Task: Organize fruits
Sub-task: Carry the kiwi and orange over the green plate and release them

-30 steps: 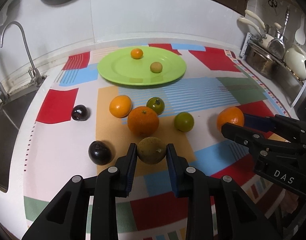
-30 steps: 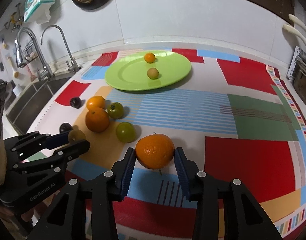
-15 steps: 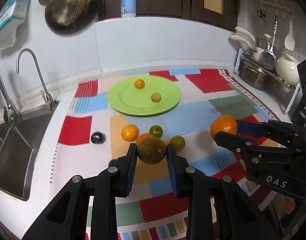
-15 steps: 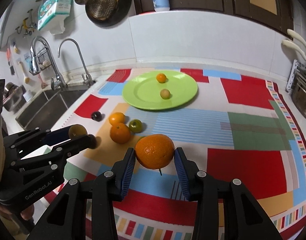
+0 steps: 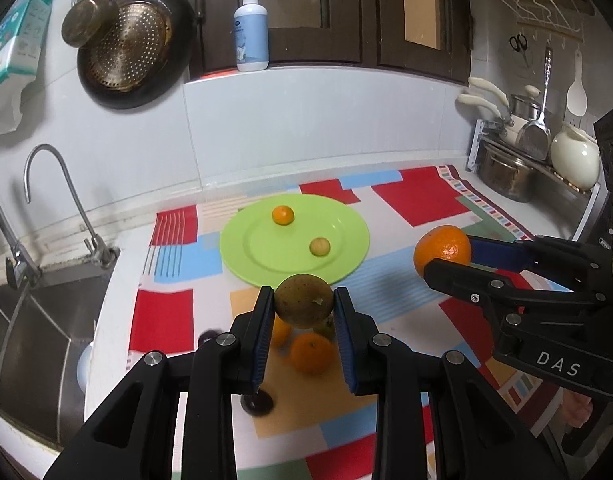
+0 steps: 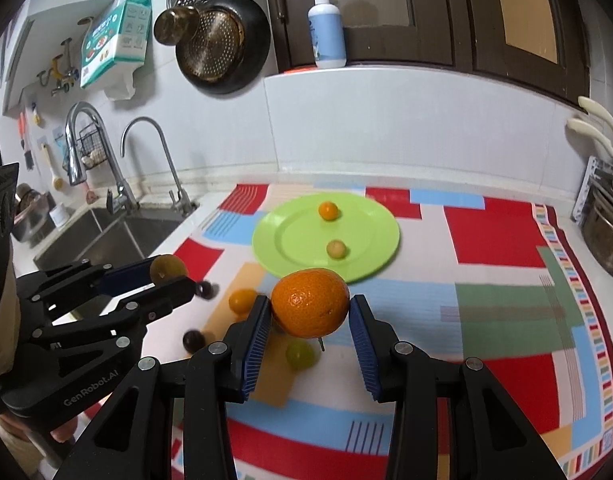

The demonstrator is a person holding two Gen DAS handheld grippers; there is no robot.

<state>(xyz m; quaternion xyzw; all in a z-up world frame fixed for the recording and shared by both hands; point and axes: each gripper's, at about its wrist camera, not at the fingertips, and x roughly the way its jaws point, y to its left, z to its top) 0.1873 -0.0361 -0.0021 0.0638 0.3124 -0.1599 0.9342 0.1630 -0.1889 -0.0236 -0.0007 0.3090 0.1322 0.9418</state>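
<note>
Left fingers (image 5: 304, 306) clamped on brownish-green fruit (image 5: 304, 300), right fingers (image 6: 310, 314) on big orange (image 6: 310, 303). Both firm, round, prob roll-prone; grip across widest pt w/ gentle squeeze.

Lime-green plate (image 5: 266, 264), orange fruit (image 6: 310, 308), red, blue and white patchwork mat (image 6: 494, 236).

A home kitchen: a steel sink (image 6: 106, 236) with taps (image 6: 154, 160), pans (image 6: 222, 44) hung on the tiled wall, and pots (image 5: 506, 172) beside the bench (image 6: 502, 240).
</note>
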